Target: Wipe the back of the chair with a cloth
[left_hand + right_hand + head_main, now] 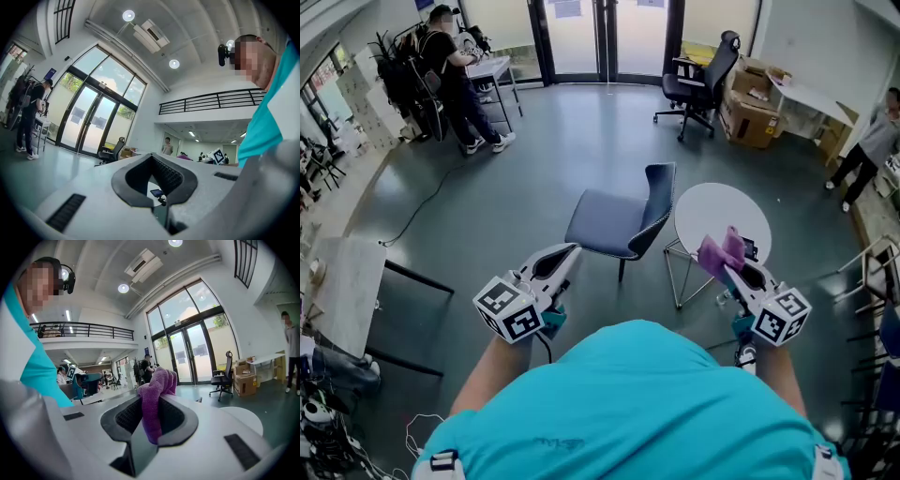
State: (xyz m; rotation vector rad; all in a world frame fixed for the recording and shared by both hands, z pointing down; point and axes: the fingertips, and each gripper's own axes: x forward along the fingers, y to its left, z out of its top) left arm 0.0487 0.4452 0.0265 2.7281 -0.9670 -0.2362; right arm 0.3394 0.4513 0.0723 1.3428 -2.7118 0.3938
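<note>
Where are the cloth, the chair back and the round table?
purple cloth [155, 401], right gripper view, on the fold clamped between the jaws.
chair back [661, 197], head view, middle of the dark blue backrest.
round table [712, 211], head view, bare white top.

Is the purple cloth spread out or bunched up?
Bunched up: the cloth sits crumpled in the jaws of the right hand-held gripper.
</note>
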